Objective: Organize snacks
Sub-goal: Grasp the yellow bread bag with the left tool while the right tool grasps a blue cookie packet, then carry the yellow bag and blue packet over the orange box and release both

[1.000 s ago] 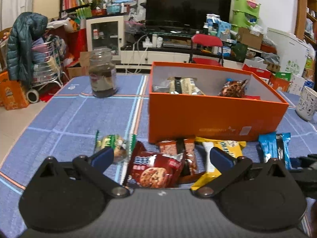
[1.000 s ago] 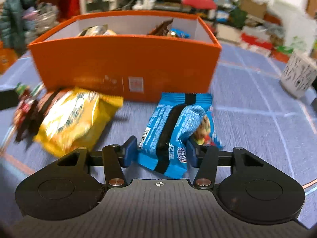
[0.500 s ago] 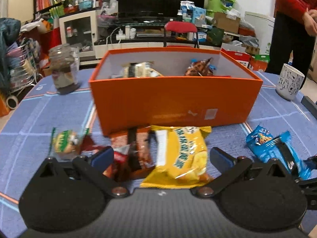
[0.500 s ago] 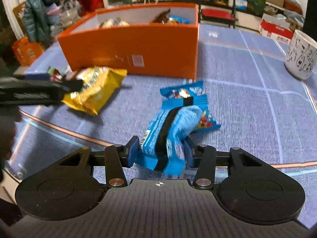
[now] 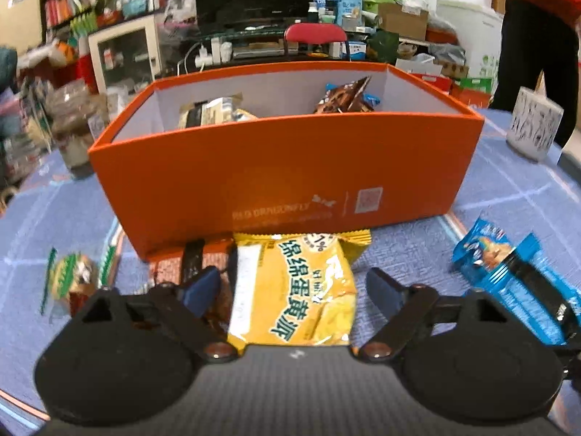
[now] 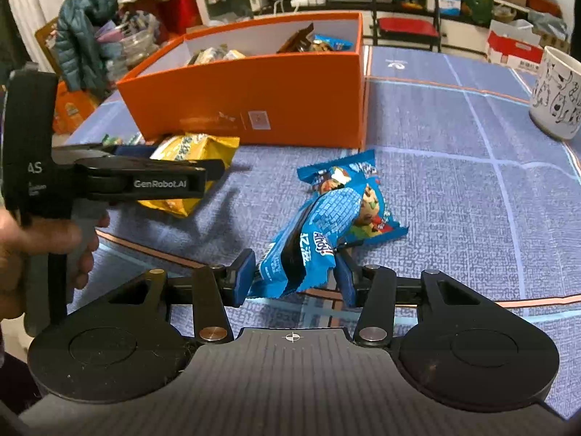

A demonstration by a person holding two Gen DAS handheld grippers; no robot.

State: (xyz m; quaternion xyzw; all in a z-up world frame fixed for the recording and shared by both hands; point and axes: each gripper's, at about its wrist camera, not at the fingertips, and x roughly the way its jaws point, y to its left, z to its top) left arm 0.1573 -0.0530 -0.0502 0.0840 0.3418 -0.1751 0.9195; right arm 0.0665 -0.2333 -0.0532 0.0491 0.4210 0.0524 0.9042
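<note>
Beside the orange box [image 6: 254, 98] on the desk [image 6: 454, 181], the right gripper [image 6: 296, 278] clamps a blue snack packet [image 6: 308, 250] for boxing — the left gripper [image 5: 294, 290] straddles a yellow packet [image 5: 294, 290], spread wide, ready to close.

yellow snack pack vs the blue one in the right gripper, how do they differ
The yellow snack pack lies flat on the tablecloth against the orange box, between the open left gripper fingers, ungripped. The blue snack pack is pinched upright and crumpled in the shut right gripper, away from the box. Both are sealed and still outside the box.
</note>
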